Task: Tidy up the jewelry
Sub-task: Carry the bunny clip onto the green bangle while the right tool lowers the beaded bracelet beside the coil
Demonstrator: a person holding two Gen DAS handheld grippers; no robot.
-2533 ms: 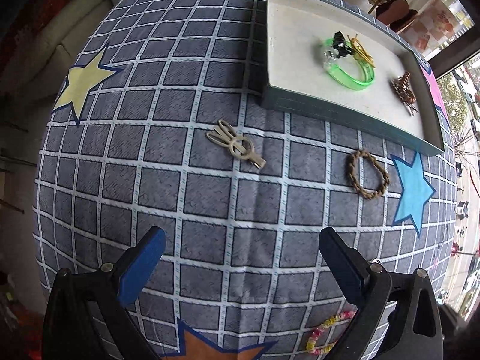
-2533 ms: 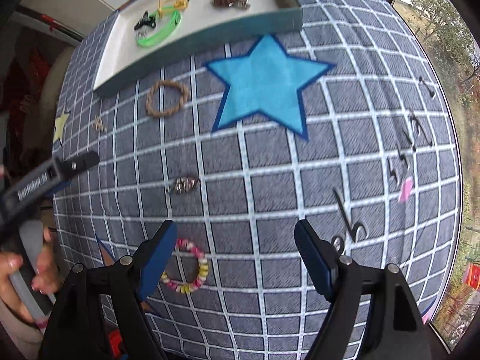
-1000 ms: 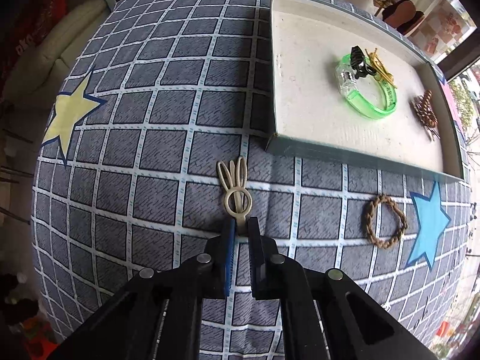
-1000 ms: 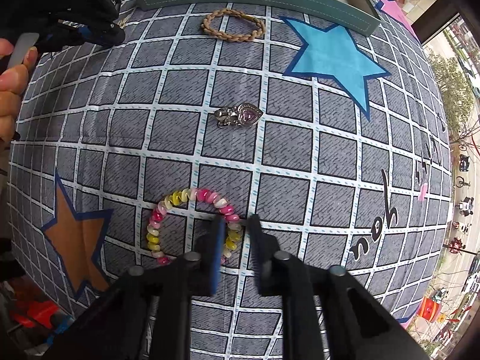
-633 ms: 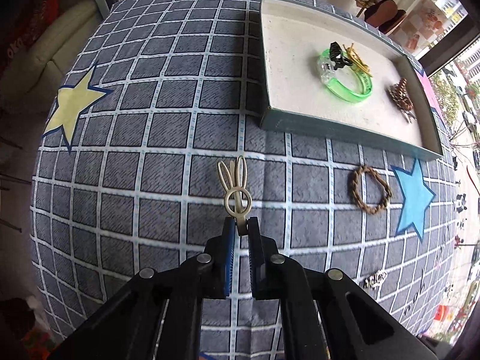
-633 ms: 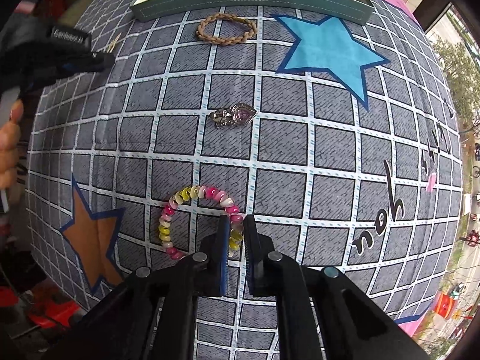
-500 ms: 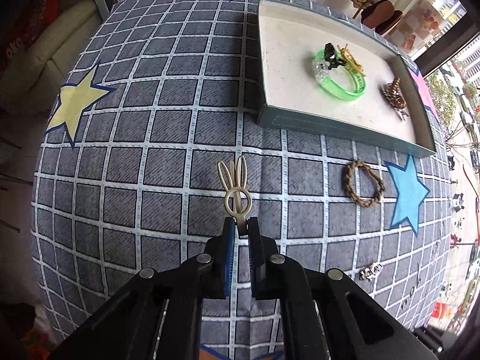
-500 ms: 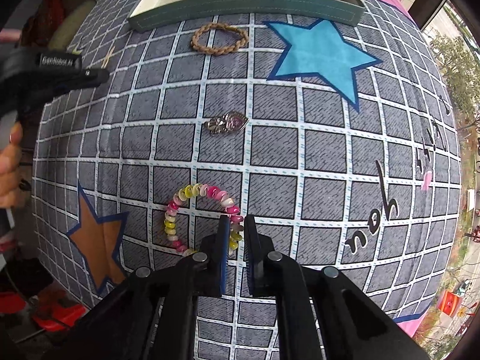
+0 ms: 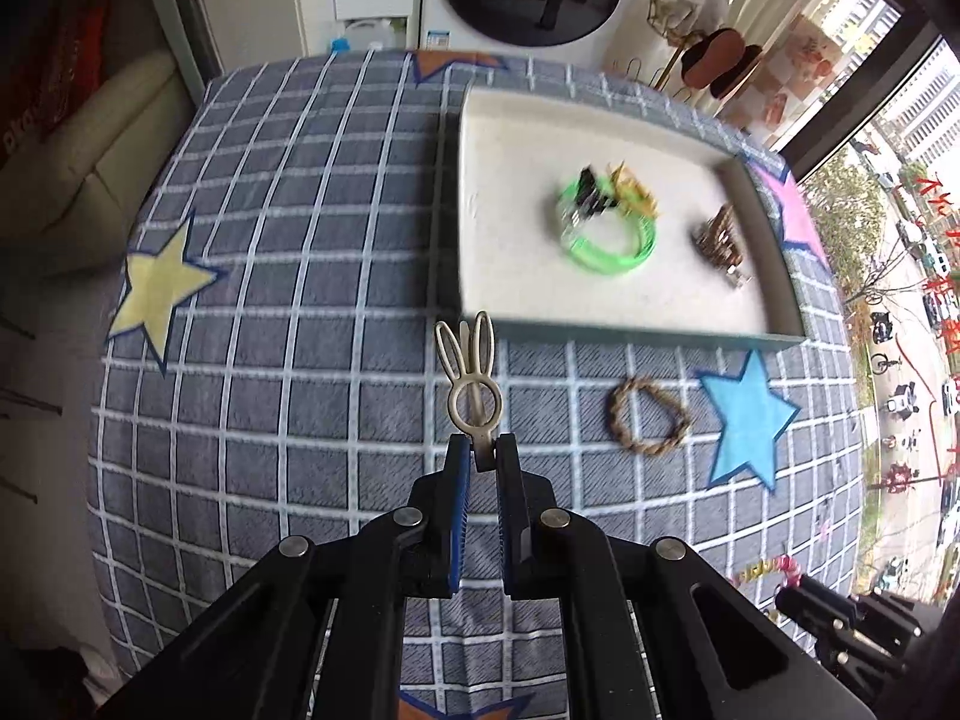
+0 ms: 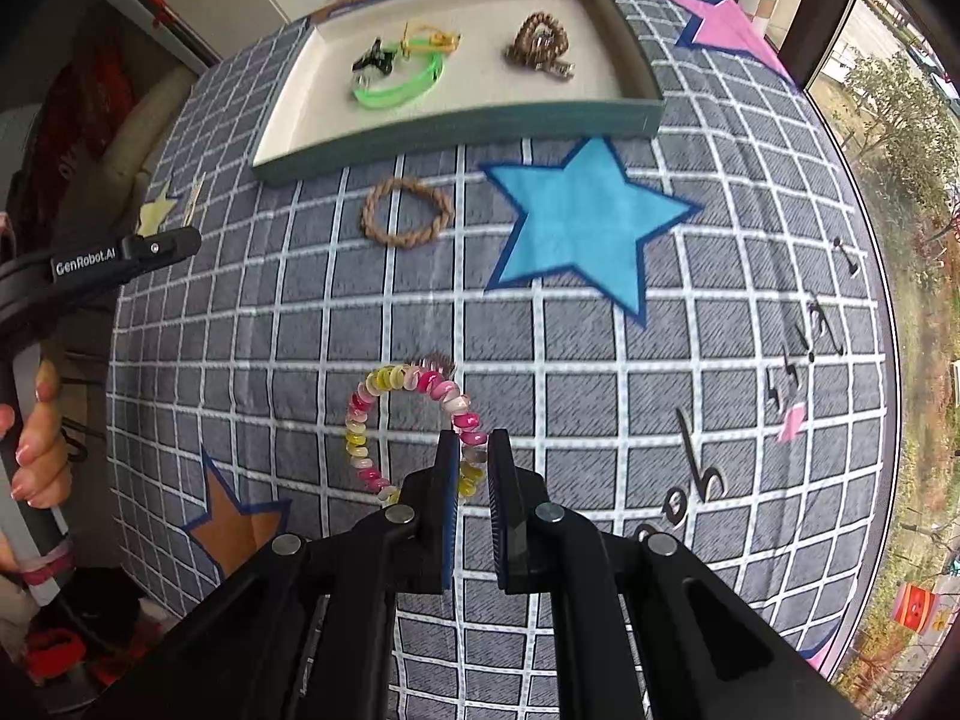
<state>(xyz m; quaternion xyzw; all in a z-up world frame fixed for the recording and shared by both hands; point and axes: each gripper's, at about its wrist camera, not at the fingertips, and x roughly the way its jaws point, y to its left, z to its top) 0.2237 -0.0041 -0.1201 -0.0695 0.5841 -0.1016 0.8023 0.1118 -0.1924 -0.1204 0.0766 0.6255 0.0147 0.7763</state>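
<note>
My left gripper [image 9: 483,457] is shut on a beige rabbit-ear hair clip [image 9: 469,381] and holds it above the checked cloth, near the front edge of the white tray [image 9: 630,333]. My right gripper [image 10: 474,457] is shut on a pink and yellow beaded bracelet [image 10: 384,414], lifted off the cloth. The tray [image 10: 456,126] holds a green bangle [image 9: 606,240] with a black and a yellow clip, and a brown hair clip [image 9: 720,240]. A braided brown ring [image 9: 648,423] lies on the cloth in front of the tray, also in the right wrist view [image 10: 408,211].
A small heart brooch [image 10: 438,362] lies on the cloth, mostly hidden behind the bracelet. The left gripper's body [image 10: 120,258] and the hand holding it show at the left of the right wrist view. A sofa [image 9: 78,180] stands beyond the table's left edge.
Both grippers closed, the left on the rabbit clip and the right on the beaded bracelet. Both have since risen off the cloth with their items and moved toward the tray.
</note>
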